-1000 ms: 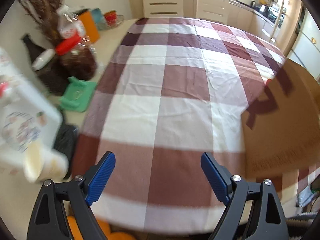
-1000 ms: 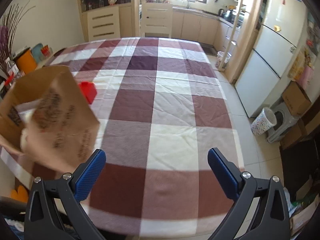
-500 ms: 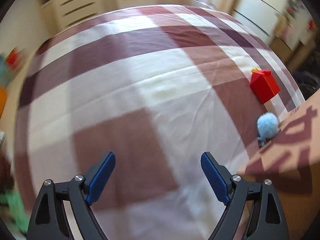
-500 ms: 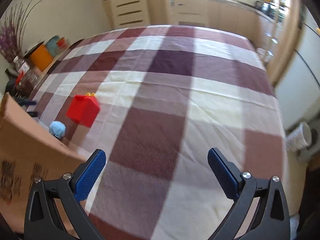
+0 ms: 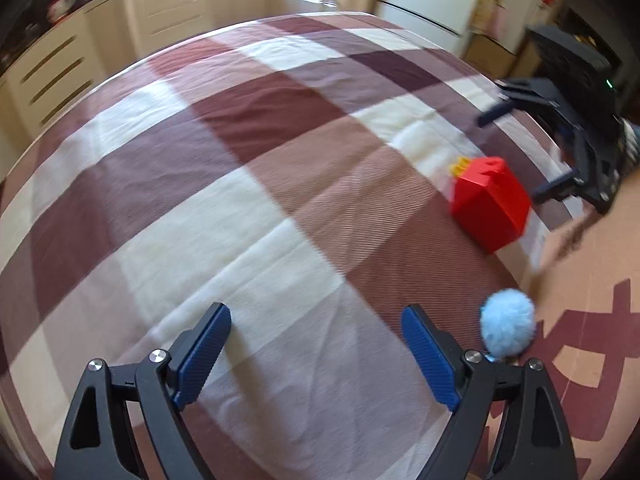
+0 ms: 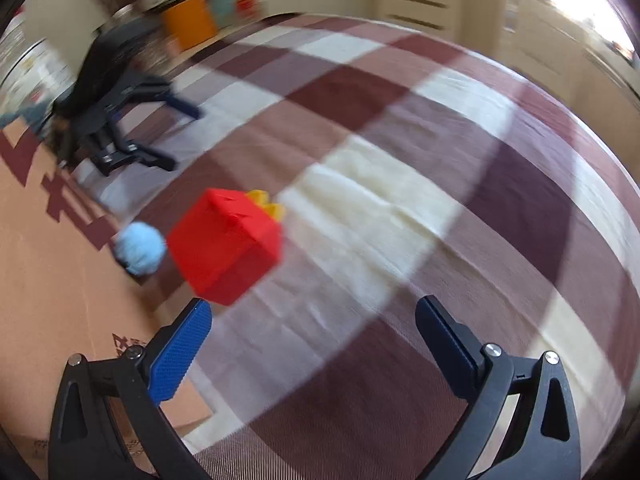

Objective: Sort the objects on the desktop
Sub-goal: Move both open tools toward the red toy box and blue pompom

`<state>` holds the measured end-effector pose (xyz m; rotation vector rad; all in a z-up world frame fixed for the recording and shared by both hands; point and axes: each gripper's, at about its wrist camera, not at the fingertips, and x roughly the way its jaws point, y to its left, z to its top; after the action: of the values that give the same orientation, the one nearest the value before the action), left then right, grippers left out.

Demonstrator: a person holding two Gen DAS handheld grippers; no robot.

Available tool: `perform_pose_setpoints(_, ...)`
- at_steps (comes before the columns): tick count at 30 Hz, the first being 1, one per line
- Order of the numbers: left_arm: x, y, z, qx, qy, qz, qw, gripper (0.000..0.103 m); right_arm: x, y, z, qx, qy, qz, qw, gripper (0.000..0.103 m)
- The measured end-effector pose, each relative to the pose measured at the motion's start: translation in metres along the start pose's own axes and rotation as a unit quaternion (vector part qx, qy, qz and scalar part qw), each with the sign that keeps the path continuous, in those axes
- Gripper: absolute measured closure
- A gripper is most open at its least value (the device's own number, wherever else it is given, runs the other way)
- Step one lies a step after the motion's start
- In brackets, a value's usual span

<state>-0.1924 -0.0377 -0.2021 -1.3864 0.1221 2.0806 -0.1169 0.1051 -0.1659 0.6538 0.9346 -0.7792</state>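
Red box toy (image 5: 490, 204) is seen in the left wrist view on the checked worktop (image 5: 240, 200), just beside the cardboard box (image 5: 592, 300), blue pompom (image 5: 507, 327) nearer; left tongs (image 5: 316, 350) spread wide, nothing between, pitched steeply down. Toy judged light, rigid, smooth; flat opposite sides best gripped. Pompom judged soft, weightless. In the right wrist view, right tongs (image 6: 312, 346) are released, empty, angled down just short of the toy (image 6: 224, 246).

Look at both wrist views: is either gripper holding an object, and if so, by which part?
Nothing is held. The left gripper and right gripper both have open, empty jaws above the checked cloth.
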Motion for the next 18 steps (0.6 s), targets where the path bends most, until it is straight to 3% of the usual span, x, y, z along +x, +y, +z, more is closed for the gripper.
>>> perform_pose_setpoints(3,0.004,-0.007,0.004,0.020,0.003,-0.015,0.9997,0.014,0.011,0.002,0.012,-0.016,-0.001,0.023,1.000,0.000)
perform_pose_setpoints(7,0.003,-0.016,0.007,0.033,0.014,-0.045,0.9984,0.014,0.033,0.006,0.028,-0.044,-0.003,-0.025,0.999,0.000)
perform_pose_setpoints(11,-0.003,-0.031,0.011,0.084,0.016,-0.098,0.9915,0.014,0.039,-0.002,0.034,-0.019,-0.019,-0.017,0.999,0.000)
perform_pose_setpoints(15,-0.004,-0.037,0.029,0.084,0.002,-0.154,0.9844,0.014,0.035,-0.006,0.031,-0.014,-0.021,-0.017,1.000,0.000)
perform_pose_setpoints(18,0.004,-0.050,0.042,0.101,0.013,-0.186,0.9772,0.014,0.035,-0.009,0.032,-0.010,-0.019,-0.019,1.000,0.000)
